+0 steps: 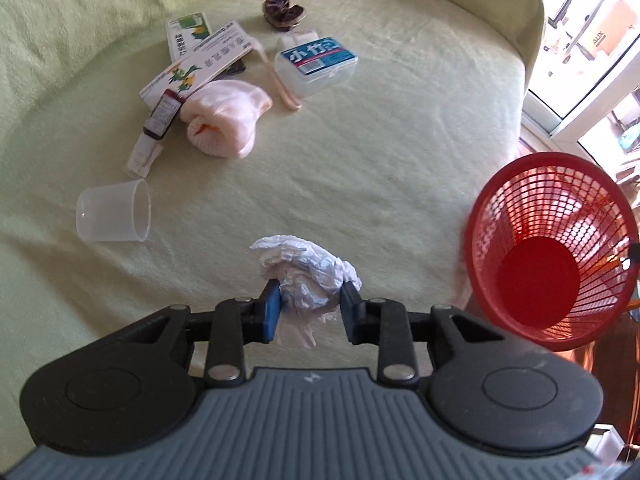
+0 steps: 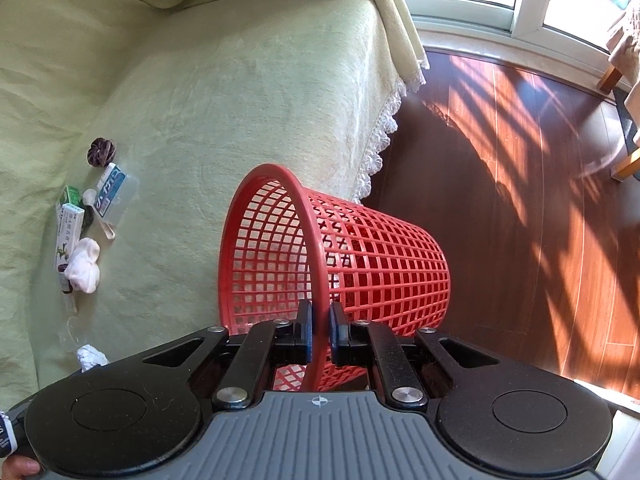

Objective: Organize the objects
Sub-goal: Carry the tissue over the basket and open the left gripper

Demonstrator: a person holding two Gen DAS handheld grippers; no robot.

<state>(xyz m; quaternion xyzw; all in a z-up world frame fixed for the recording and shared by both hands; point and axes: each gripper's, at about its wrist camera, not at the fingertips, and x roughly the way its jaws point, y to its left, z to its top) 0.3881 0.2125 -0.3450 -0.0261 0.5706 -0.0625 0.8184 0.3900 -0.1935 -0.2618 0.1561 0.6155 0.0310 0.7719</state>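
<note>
Pinching the rim of the red mesh basket, the right gripper has its two pads drawn in narrow, one on the inside of the rim and one on the outside. The basket is tipped over so that its long axis runs roughly level, its open mouth turned toward the green-covered bed and its solid base pointing out over the wooden floor. From the left wrist view the same basket sits at the right edge, its mouth facing the camera so the round red bottom is seen straight down the inside. The left gripper is closed partway on a crumpled white tissue, which fills the gap between the two fingers and bulges up beyond their tips; it has no clear long axis. Whether the wad is lifted or resting on the cover cannot be told. The basket's mouth lies near, off to the right of this gripper and the tissue. Farther up the bed lie a clear plastic cup on its side with its mouth toward the right, a pale pink sock bundle, a small dark bottle, two medicine boxes, a clear lidded box with a blue label and a dark brown scrunchie.
</note>
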